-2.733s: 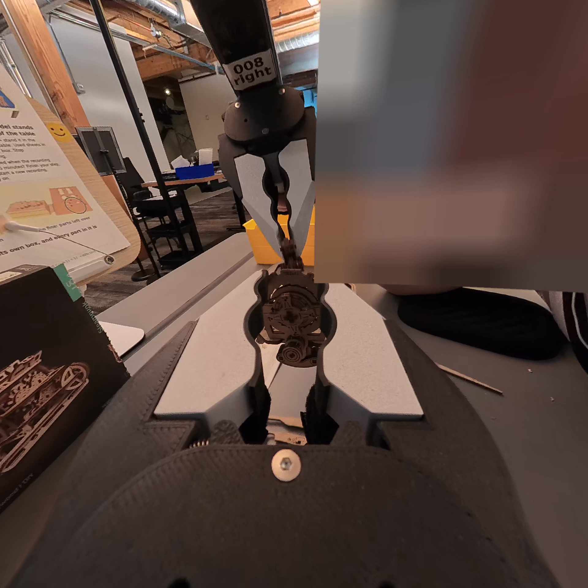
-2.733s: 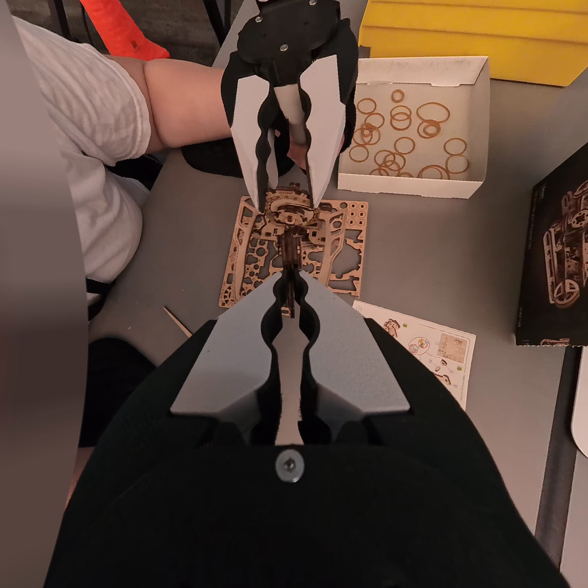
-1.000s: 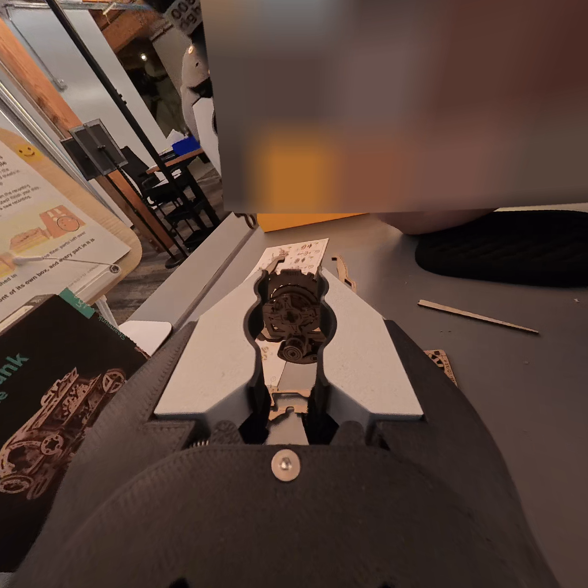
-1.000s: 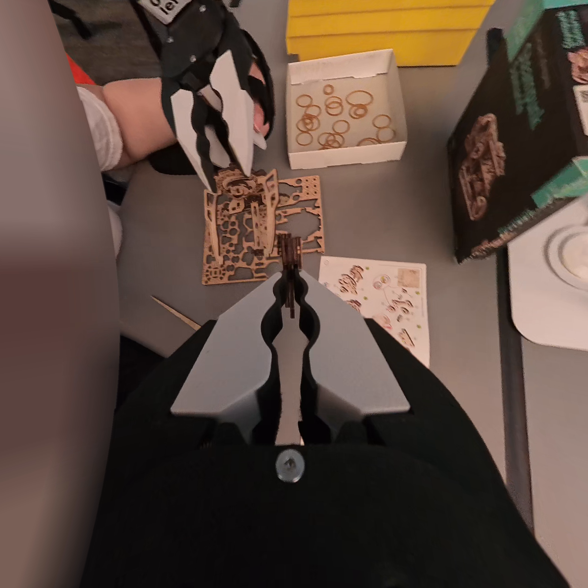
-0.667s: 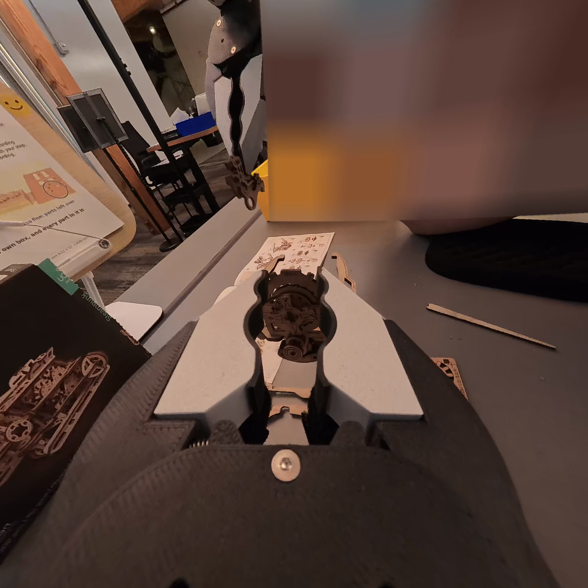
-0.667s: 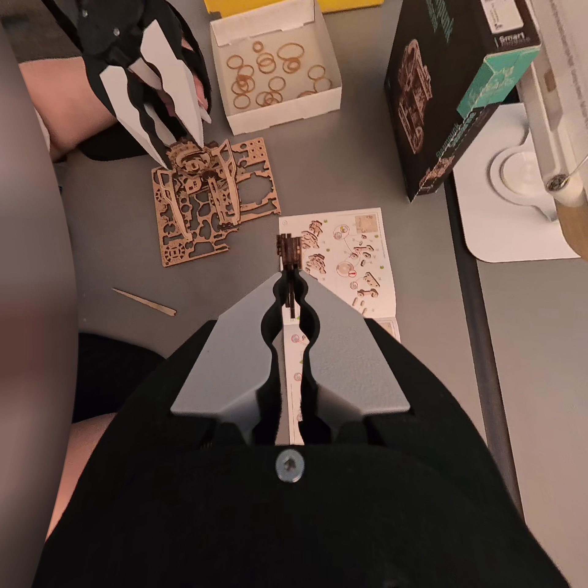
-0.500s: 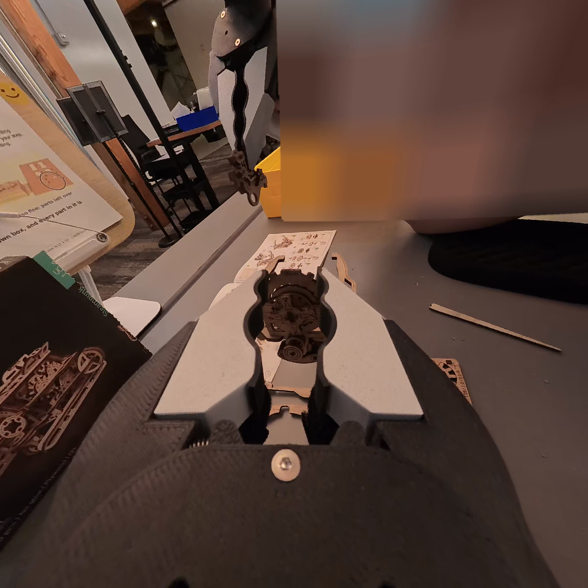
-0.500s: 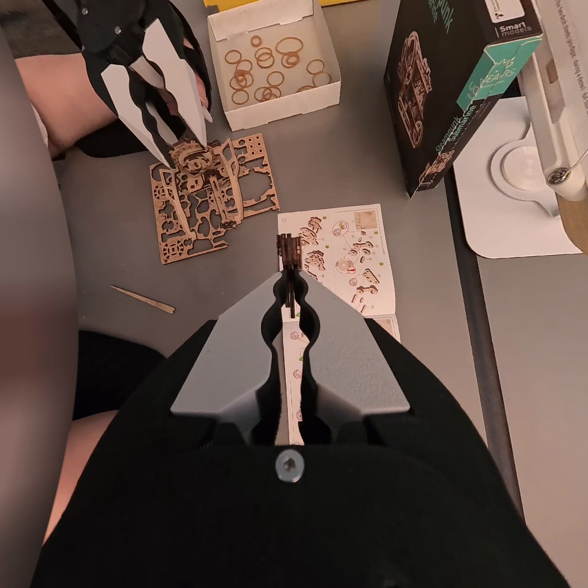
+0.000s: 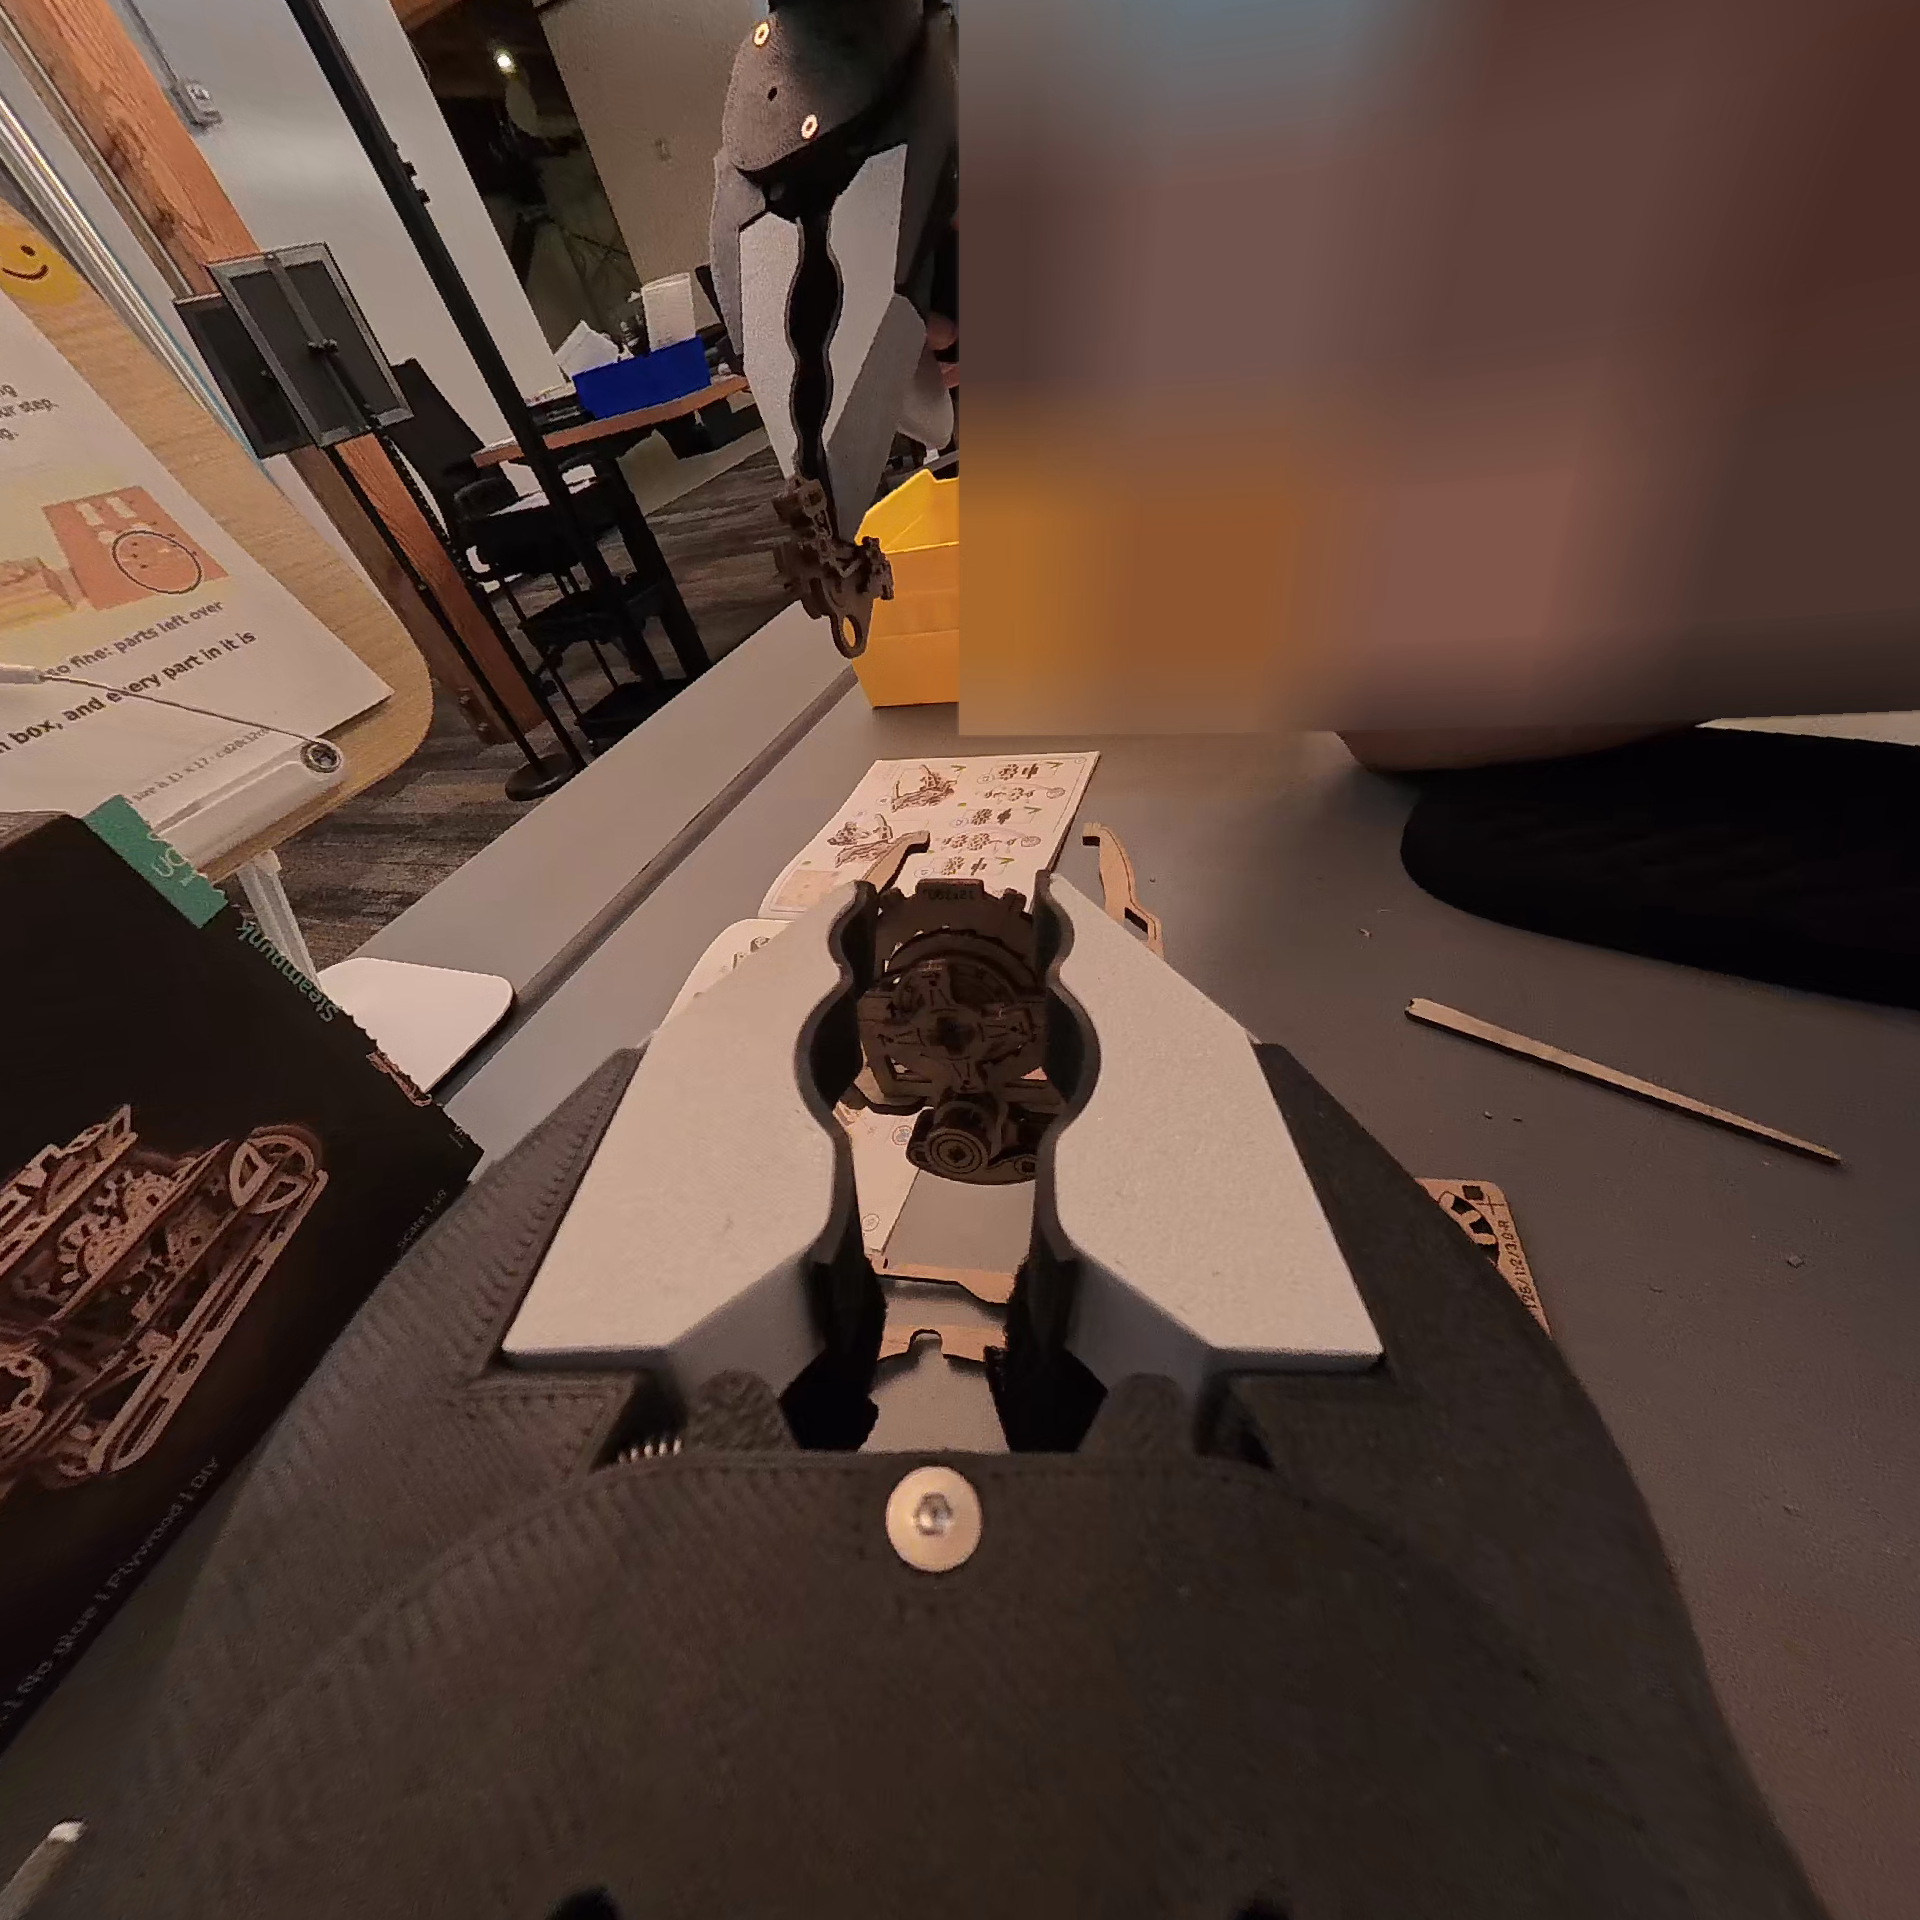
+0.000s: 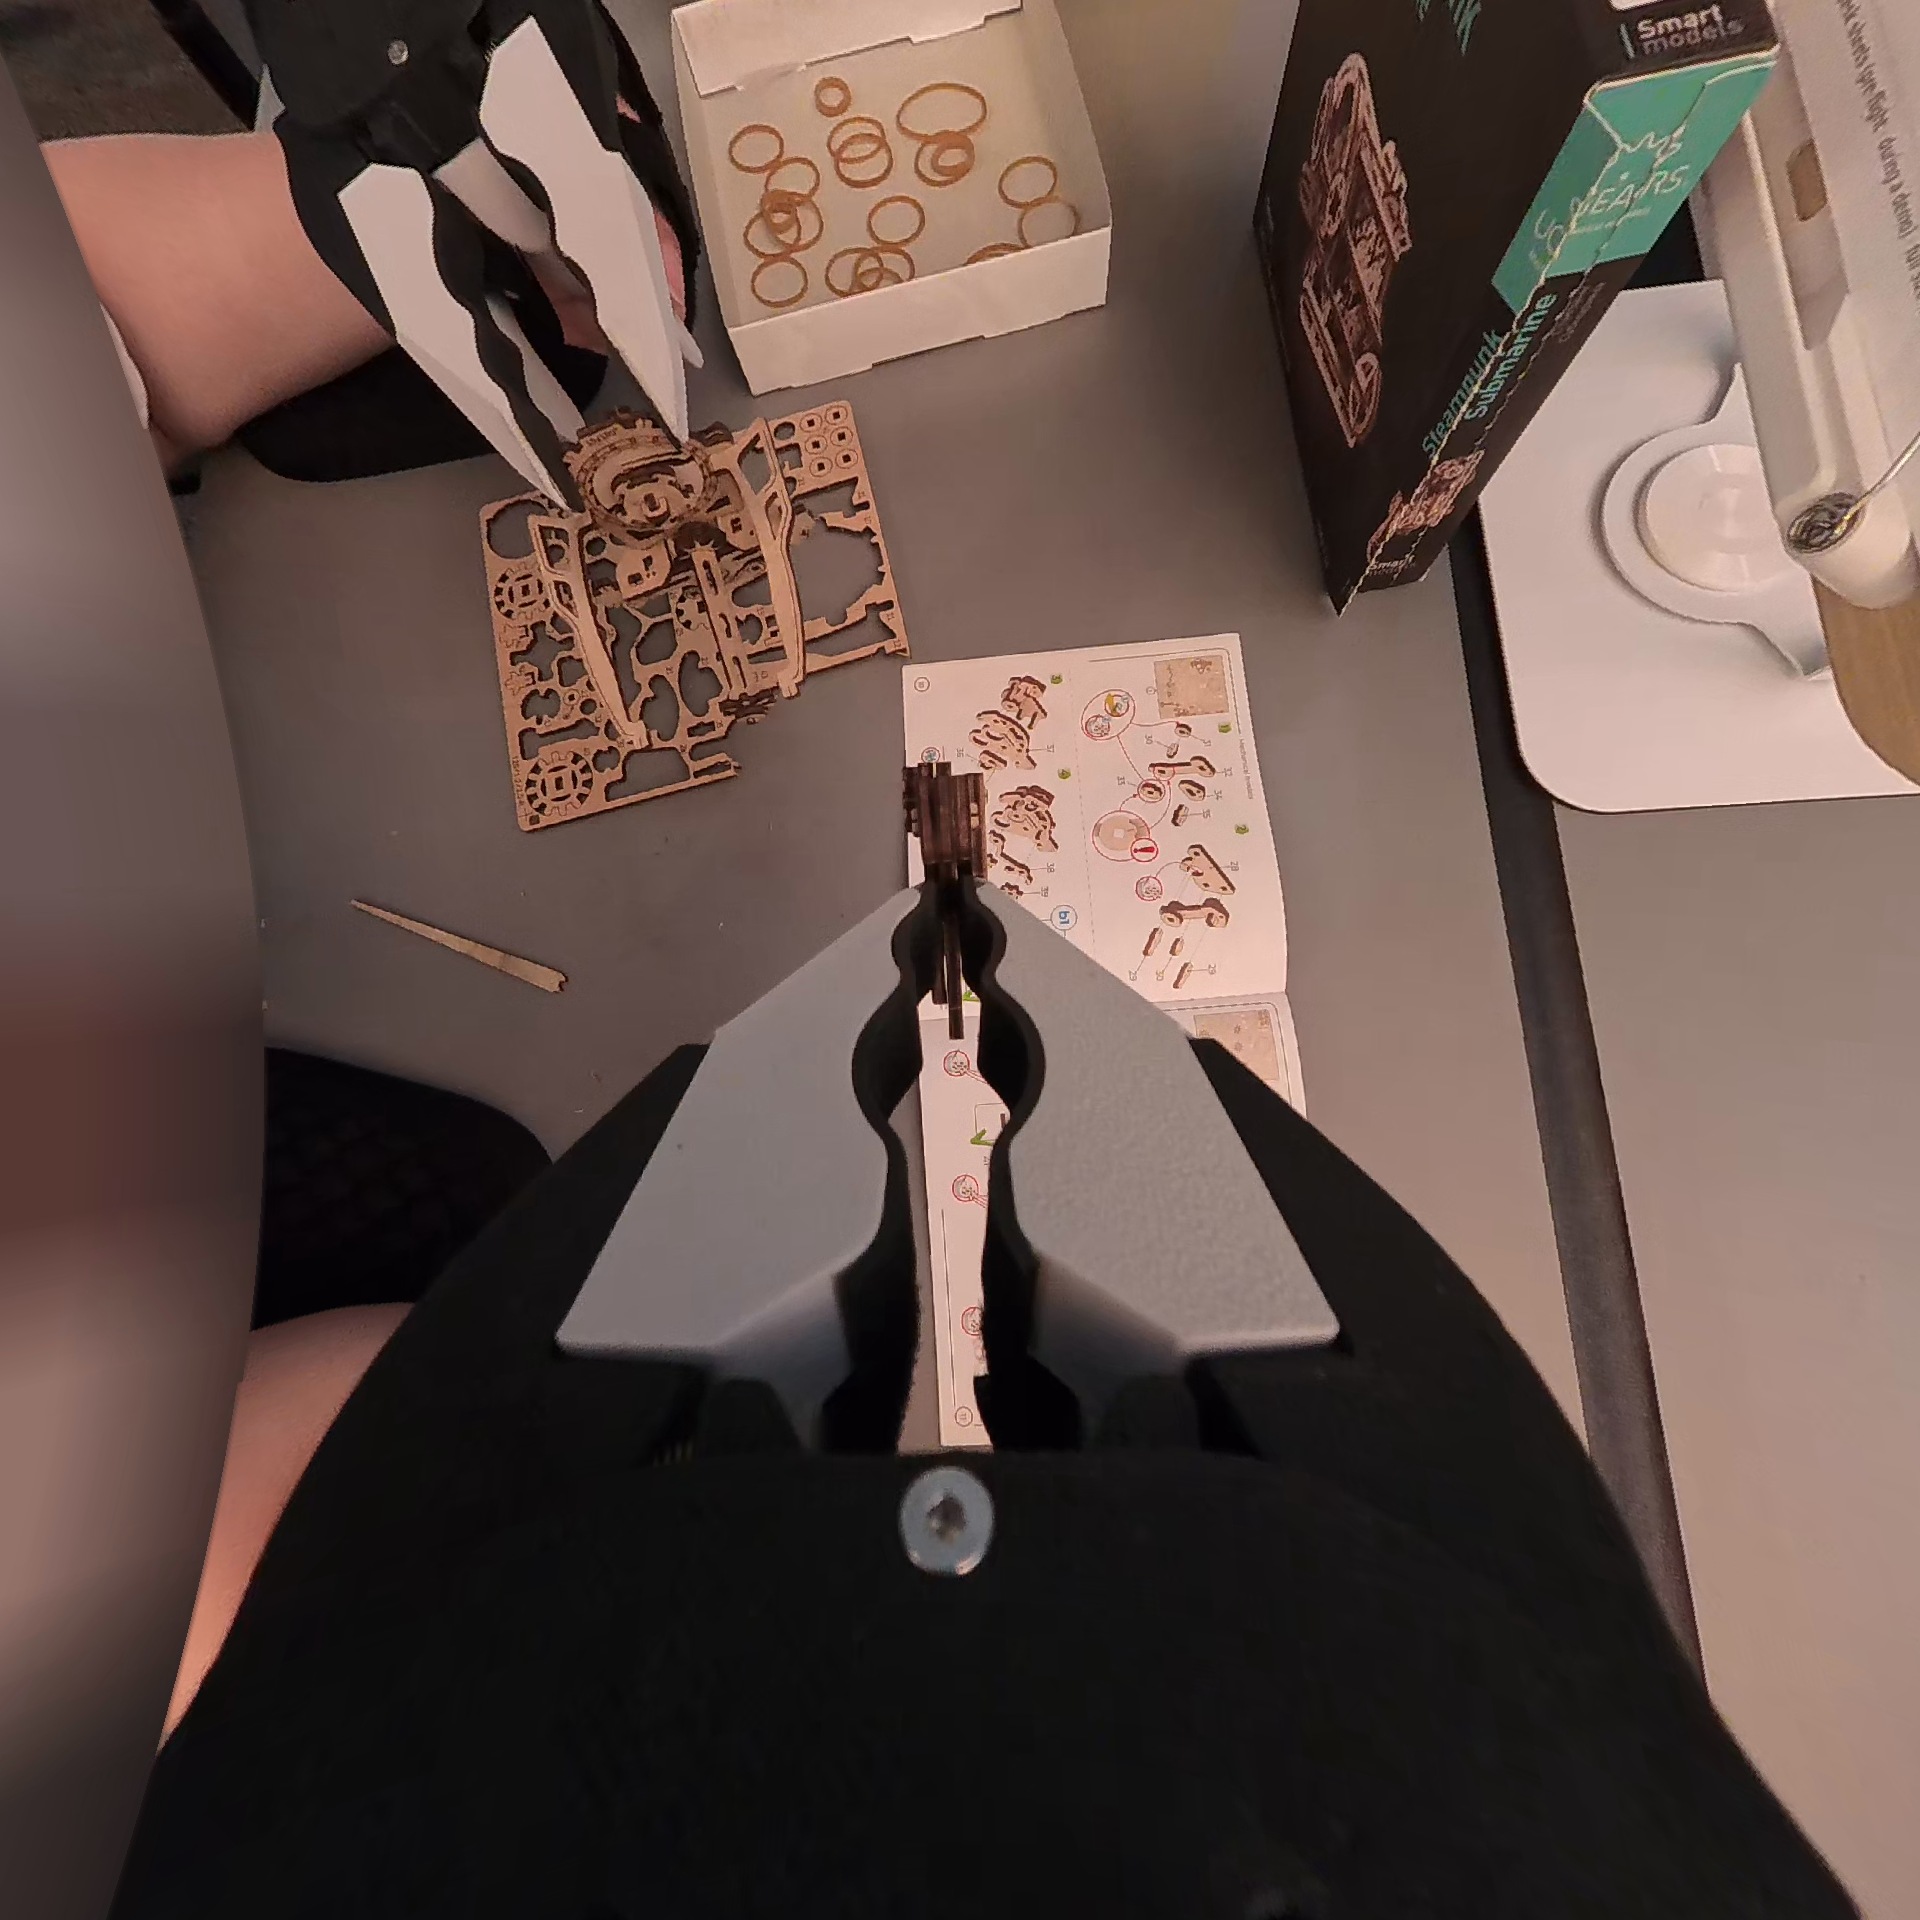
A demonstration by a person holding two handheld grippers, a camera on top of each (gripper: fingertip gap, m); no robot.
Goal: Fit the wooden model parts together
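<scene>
Left gripper clamps the round gear assembly – right gripper pinches a small wooden part

A blurred patch covers everything up and to the right of the left claw in its own view, hiding most of the right claw's body. Another fills the strip left of the right claw. The dark model box beyond it, to the right, is cut by the top edge. The round wooden assembly is partly masked by the left claw's fingers, so its sides cannot be made out.
</scene>
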